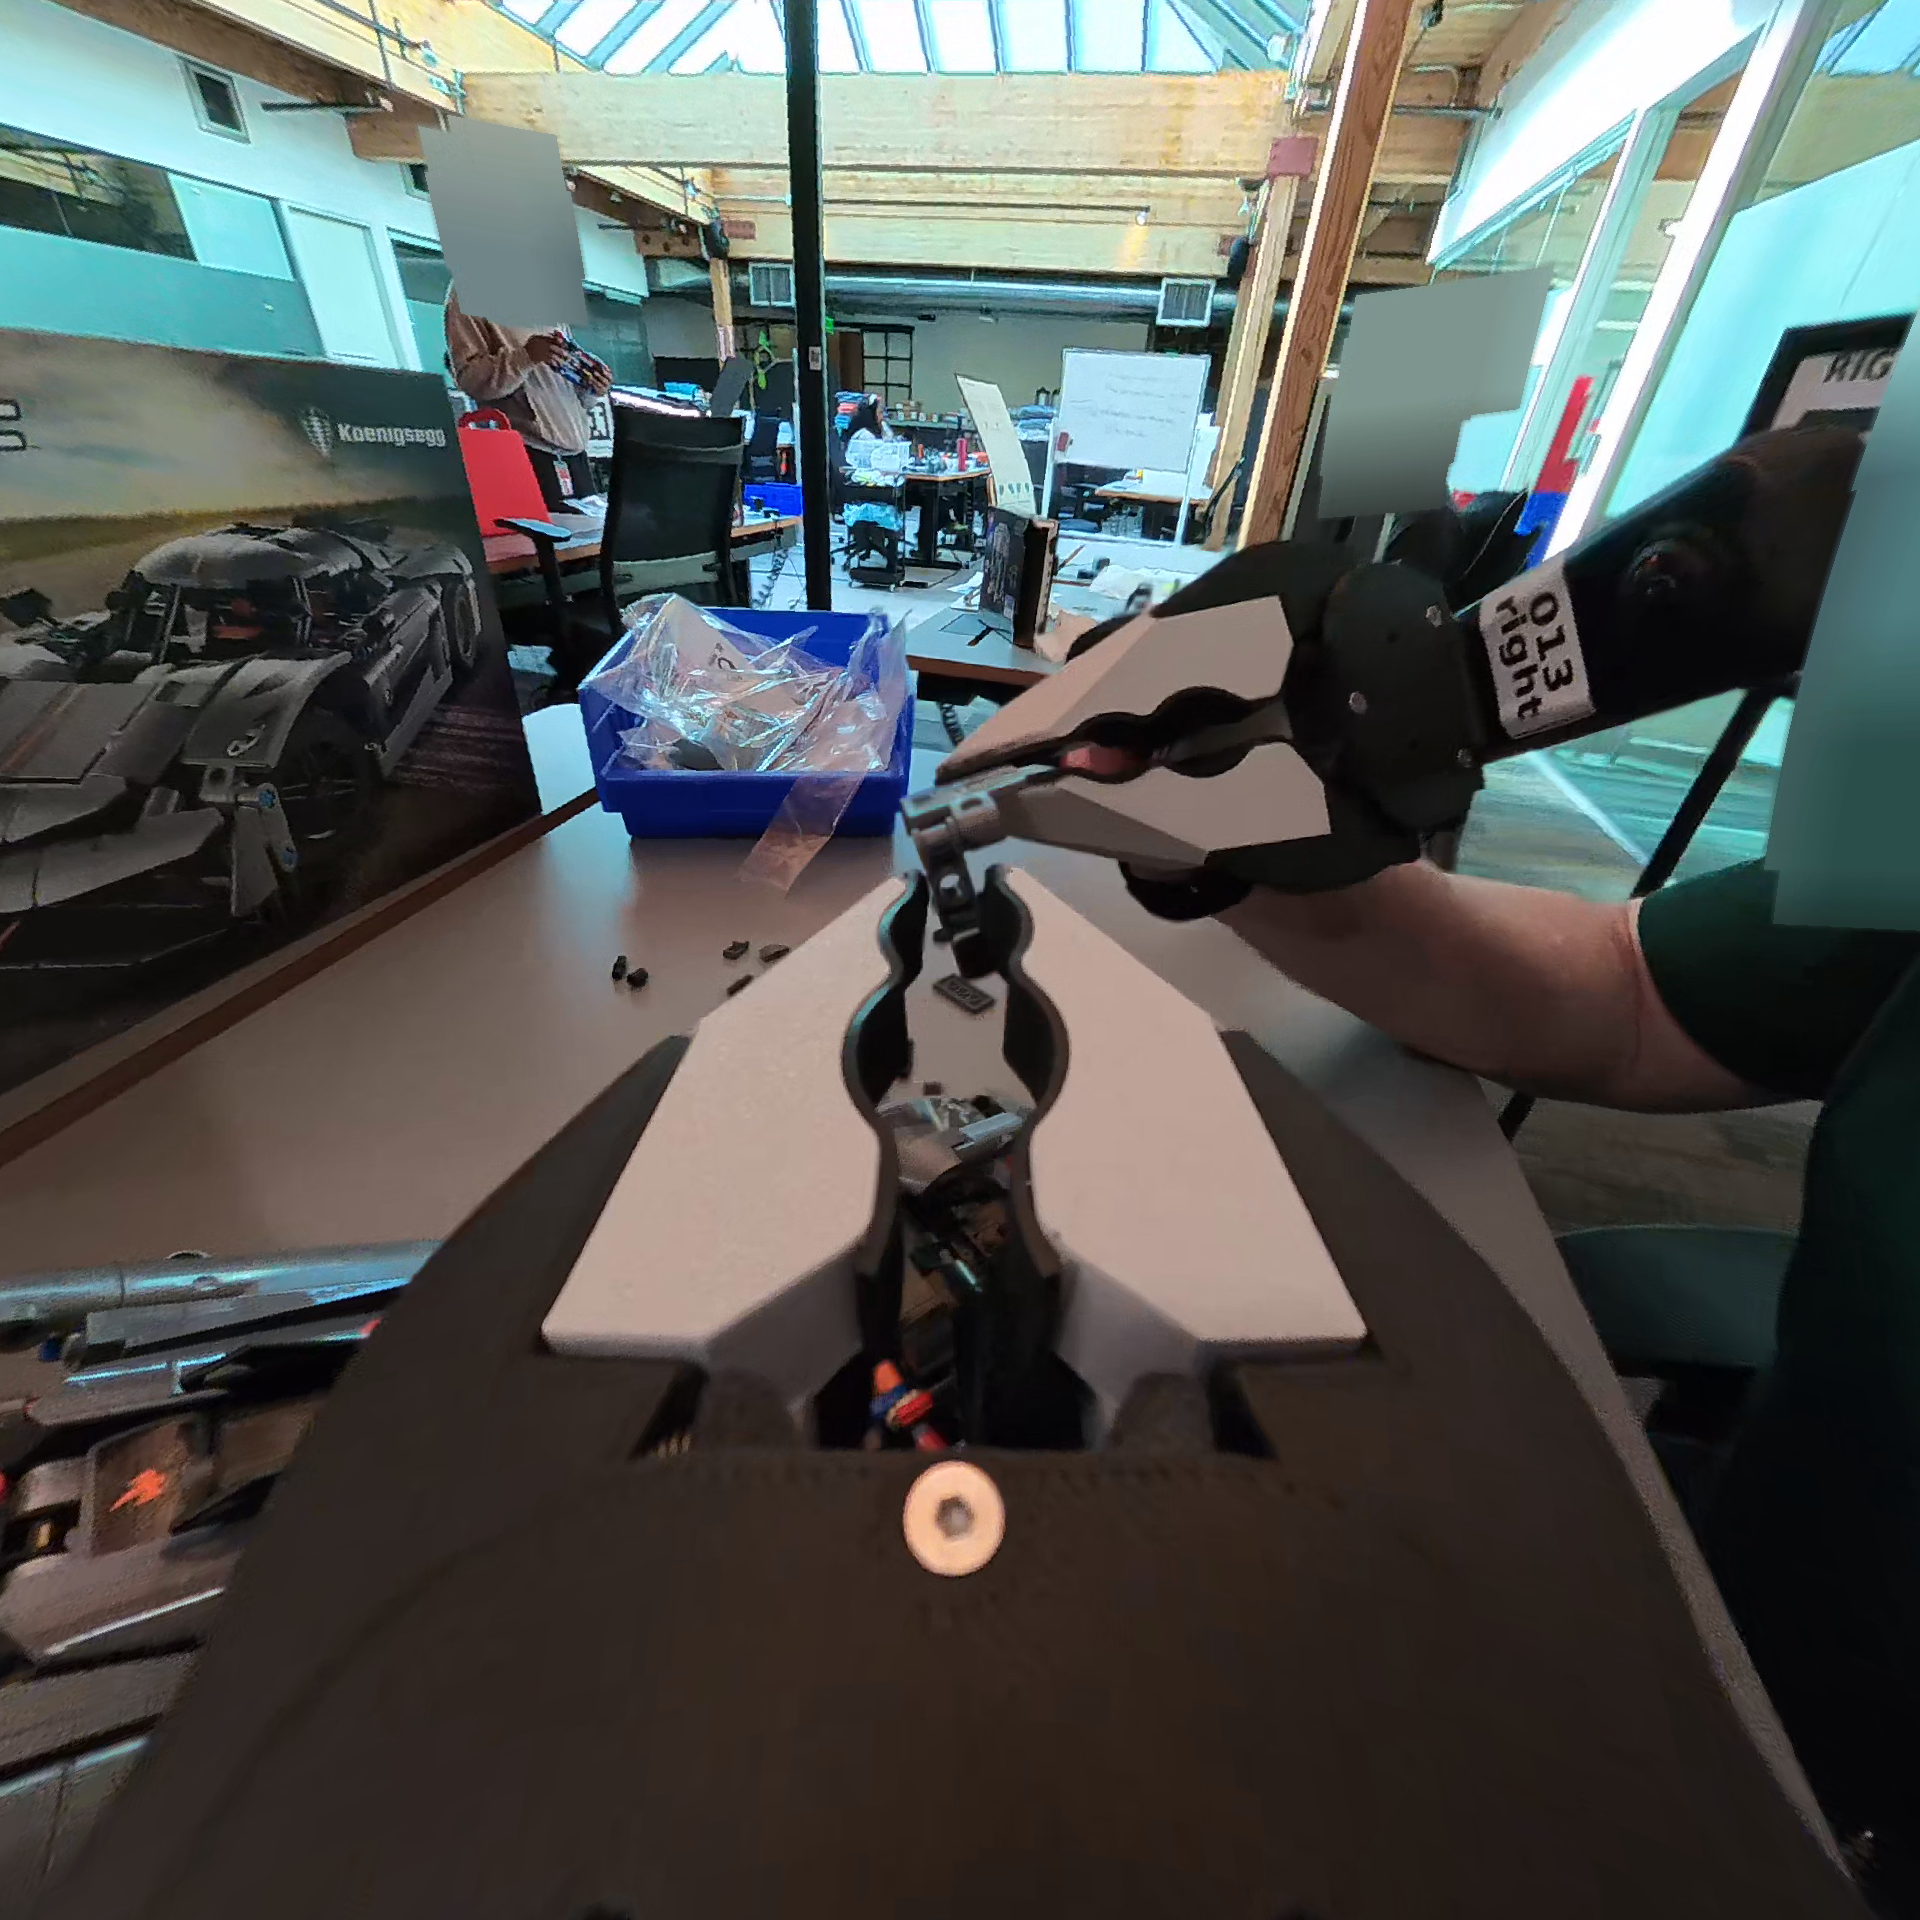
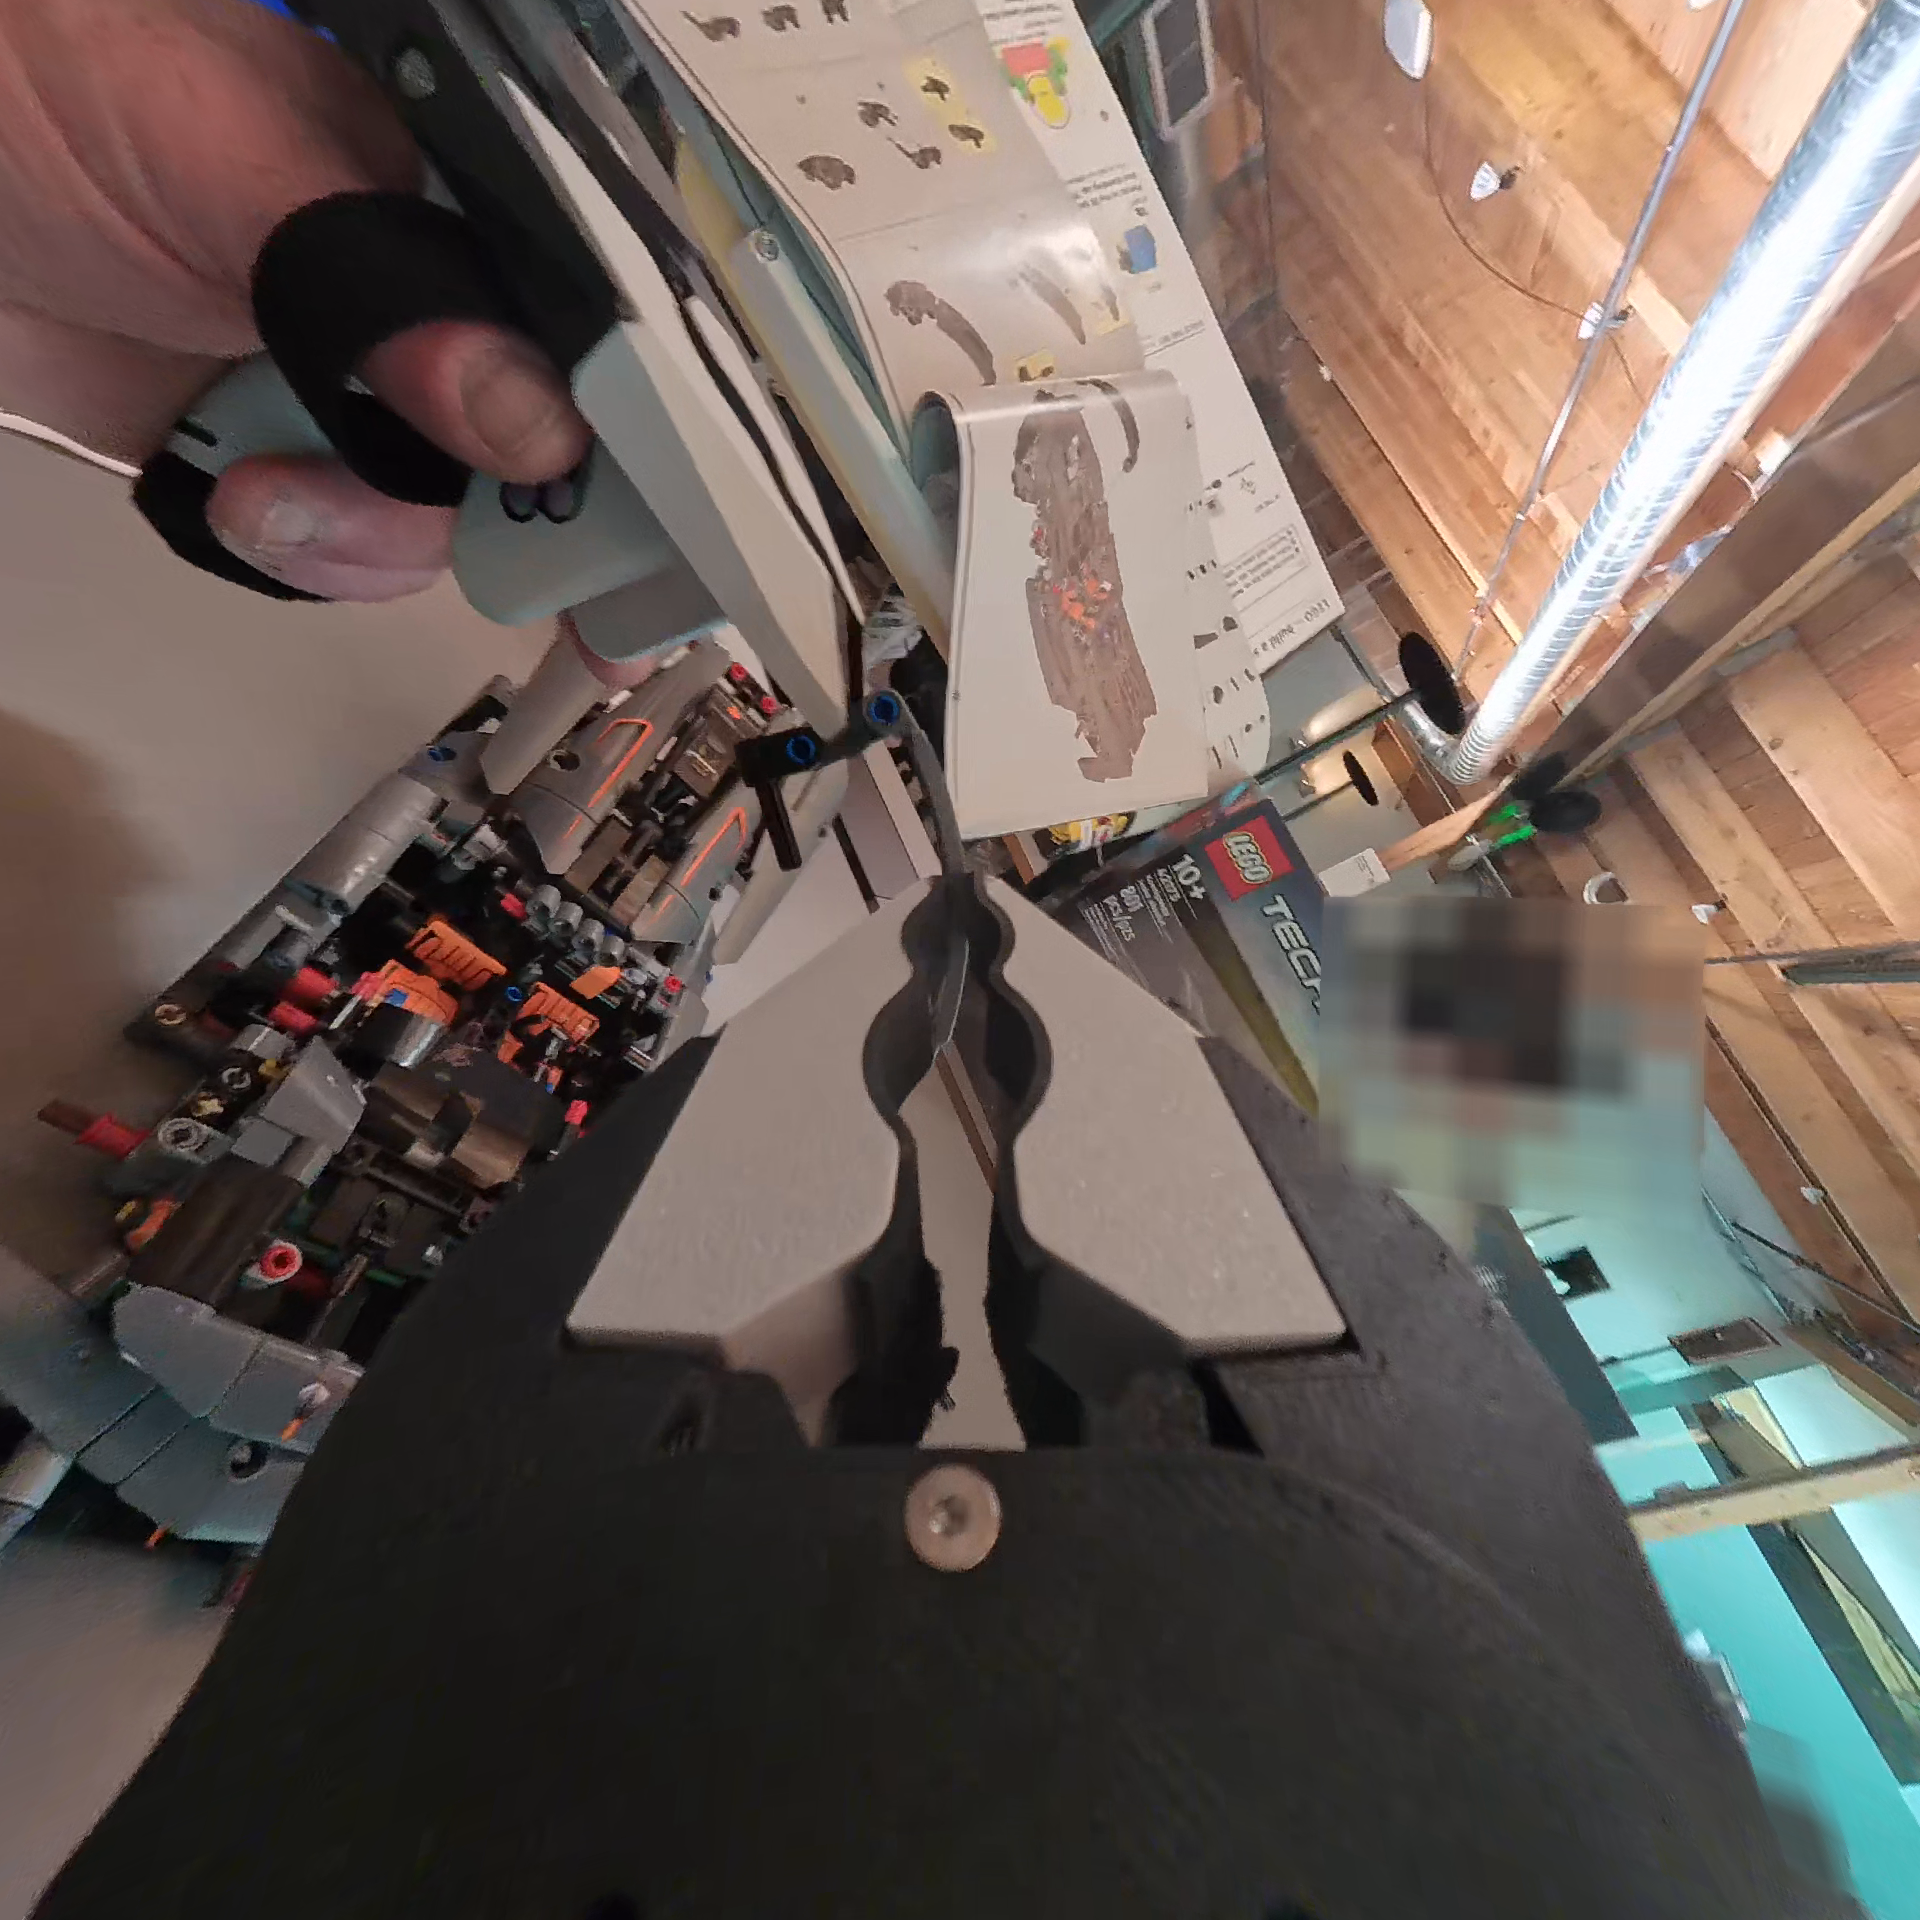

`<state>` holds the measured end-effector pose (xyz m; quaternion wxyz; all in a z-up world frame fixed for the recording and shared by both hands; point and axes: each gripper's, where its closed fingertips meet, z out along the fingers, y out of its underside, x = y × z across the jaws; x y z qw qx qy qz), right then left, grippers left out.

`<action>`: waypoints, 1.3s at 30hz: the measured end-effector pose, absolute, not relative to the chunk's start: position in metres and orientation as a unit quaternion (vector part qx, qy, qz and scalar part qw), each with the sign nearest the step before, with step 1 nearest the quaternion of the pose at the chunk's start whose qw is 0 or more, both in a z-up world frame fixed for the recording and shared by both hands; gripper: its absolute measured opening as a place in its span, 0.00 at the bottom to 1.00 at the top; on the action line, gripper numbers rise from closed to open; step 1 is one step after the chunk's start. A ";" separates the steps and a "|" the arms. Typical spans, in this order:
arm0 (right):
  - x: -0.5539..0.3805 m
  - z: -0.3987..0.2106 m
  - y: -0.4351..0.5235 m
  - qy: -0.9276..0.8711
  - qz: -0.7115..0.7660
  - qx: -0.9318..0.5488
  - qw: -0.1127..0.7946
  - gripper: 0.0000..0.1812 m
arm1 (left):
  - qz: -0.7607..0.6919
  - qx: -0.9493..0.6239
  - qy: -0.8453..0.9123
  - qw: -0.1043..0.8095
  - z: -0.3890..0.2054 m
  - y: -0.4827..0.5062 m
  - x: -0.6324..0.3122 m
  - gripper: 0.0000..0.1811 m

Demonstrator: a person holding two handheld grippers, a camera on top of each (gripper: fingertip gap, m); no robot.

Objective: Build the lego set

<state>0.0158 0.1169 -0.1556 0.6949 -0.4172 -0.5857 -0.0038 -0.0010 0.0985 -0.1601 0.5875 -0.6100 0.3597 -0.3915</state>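
Above the tan table (image 1: 436, 1049), both hand-held grippers apparently pinch one grey lego piece (image 1: 951, 831).

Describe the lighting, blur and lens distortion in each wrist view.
Left wrist view: bright daylight from the skylight, wide-angle bending at the edges, the grey lego car at lower left smeared, the left gripper and right gripper fairly sharp. Right wrist view: strongly tilted, glare along the ceiling light tube, the instruction booklet soft, the right gripper sharp.

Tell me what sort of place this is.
Probably an open-plan office or lab workshop: desks with an office chair, a whiteboard and exposed wooden beams under skylights, beyond the work table.
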 end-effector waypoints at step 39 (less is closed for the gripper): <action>0.021 -0.157 0.123 -0.555 0.193 -0.465 0.663 0.00 | 0.012 -0.547 0.458 0.700 -0.162 0.102 0.007 0.23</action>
